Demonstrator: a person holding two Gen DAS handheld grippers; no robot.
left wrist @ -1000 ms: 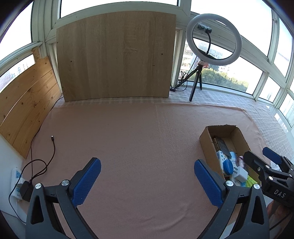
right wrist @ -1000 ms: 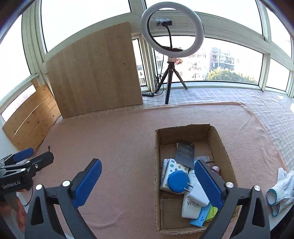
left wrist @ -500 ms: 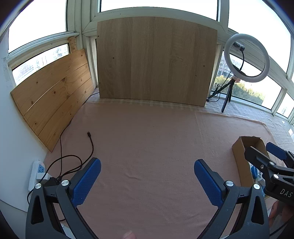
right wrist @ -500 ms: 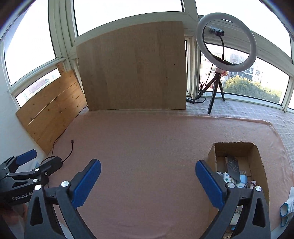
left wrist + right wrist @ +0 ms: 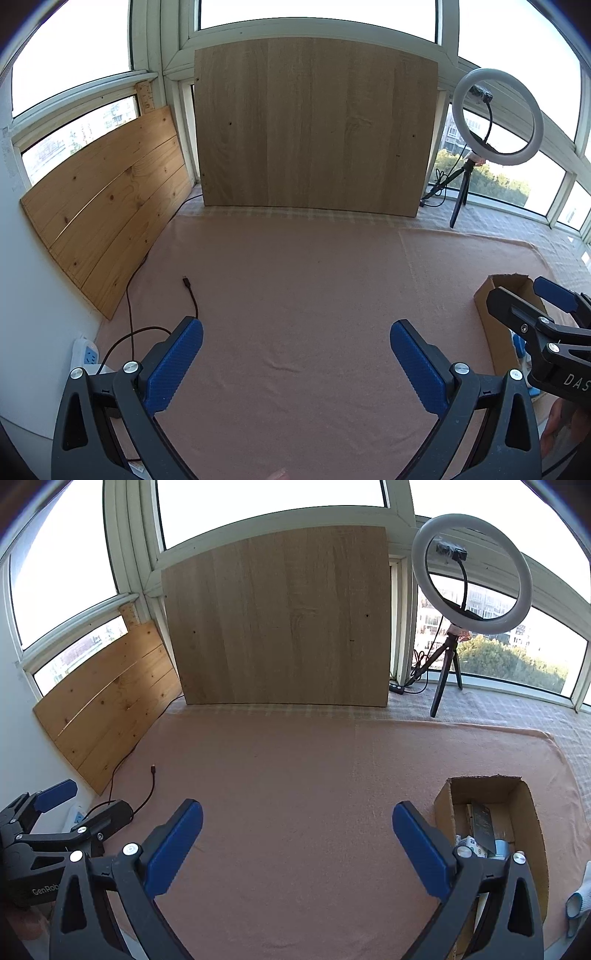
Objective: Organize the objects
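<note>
An open cardboard box [image 5: 526,805] stands on the pink cloth [image 5: 295,768] at the right. It holds several small items, among them a black card [image 5: 484,825] and a white patterned pack [image 5: 471,843]. My right gripper [image 5: 295,834] hangs open over bare cloth just left of the box, with nothing between its blue pads. In the left wrist view the box [image 5: 493,295] peeks out at the right edge, partly hidden by the right gripper [image 5: 517,291]. My left gripper [image 5: 295,350] is open over bare cloth. The right wrist view shows the left gripper [image 5: 96,797] at far left.
A large wooden board [image 5: 314,133] leans on the windows at the back, and a plank panel [image 5: 107,218] on the left wall. A ring light on a tripod [image 5: 469,572] stands back right. A dark cable [image 5: 192,295] and power strip [image 5: 86,354] lie left. A white glove [image 5: 580,897] lies beside the box.
Both views swung left and away from the box, which slid toward the right edge. The plank panel and cable came into view. Both grippers stayed open.
</note>
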